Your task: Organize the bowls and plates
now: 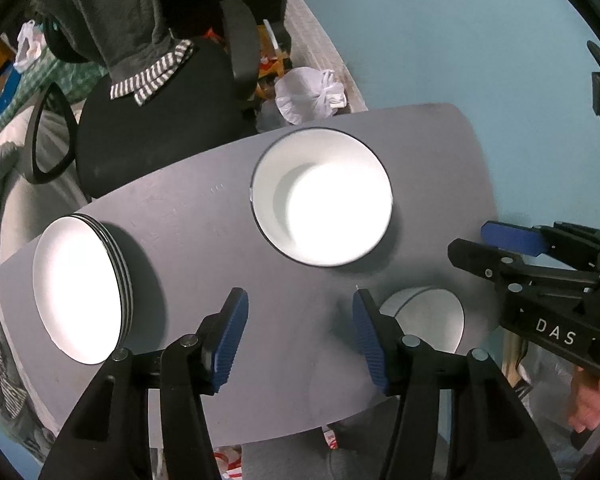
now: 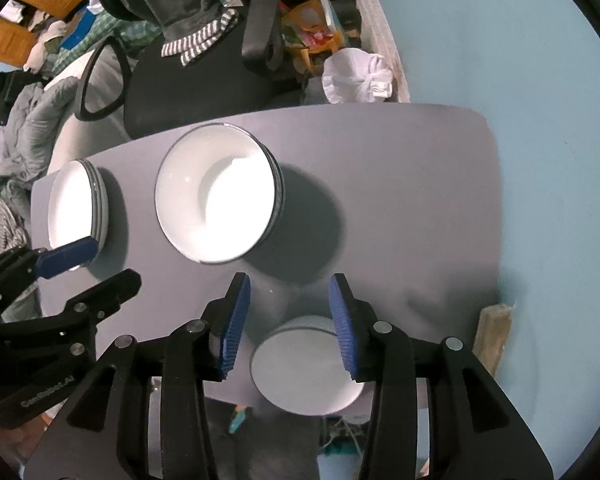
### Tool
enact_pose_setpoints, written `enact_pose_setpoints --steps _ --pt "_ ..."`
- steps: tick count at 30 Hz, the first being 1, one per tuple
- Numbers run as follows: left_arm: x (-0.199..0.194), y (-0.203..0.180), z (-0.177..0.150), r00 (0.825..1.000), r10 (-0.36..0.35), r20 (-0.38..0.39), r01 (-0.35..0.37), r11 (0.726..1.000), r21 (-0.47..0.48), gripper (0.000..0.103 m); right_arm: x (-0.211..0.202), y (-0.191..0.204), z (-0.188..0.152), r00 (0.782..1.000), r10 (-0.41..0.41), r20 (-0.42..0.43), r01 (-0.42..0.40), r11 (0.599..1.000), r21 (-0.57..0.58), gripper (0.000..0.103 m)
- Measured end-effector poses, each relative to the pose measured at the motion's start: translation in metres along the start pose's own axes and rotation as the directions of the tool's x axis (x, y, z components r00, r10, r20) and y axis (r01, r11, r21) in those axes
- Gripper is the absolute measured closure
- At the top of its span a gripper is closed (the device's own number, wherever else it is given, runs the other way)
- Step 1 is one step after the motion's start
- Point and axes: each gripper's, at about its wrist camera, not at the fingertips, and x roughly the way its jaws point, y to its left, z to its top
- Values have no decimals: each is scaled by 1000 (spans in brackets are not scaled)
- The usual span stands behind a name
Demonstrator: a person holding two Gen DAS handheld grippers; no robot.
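A stack of white plates (image 1: 80, 288) sits at the left of the grey table (image 1: 204, 216); it also shows in the right wrist view (image 2: 76, 208). A large white bowl (image 1: 322, 196) stands upright mid-table, also in the right wrist view (image 2: 216, 196). A smaller white bowl (image 1: 428, 316) lies upside down near the front edge, and in the right wrist view (image 2: 304, 368). My left gripper (image 1: 300, 336) is open and empty above bare table. My right gripper (image 2: 288, 320) is open, just above the upturned bowl, not touching it.
A black office chair (image 1: 156, 120) with a draped grey garment stands behind the table. A white plastic bag (image 1: 312, 94) lies on the floor beyond the far edge. Clutter and bedding fill the left side. A light blue wall is on the right.
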Motion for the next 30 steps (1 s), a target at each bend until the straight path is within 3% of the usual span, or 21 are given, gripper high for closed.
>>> enact_pose_setpoints --steps 4,10,22,30 --pt "5 -10 -9 1000 1 0 -1 999 37 37 -3 -5 -15 1000 -9 6 9 1000 2 58" --pt "24 -23 -24 998 -22 -51 25 998 59 37 3 -21 -36 1000 -25 -6 25 999 33 57" --pt "65 -41 -52 992 -56 -116 63 996 56 36 30 -57 -79 999 28 -22 -25 992 124 54" --pt "93 -52 -60 987 -49 -151 58 997 57 36 56 -63 -91 999 33 -37 -27 989 146 49"
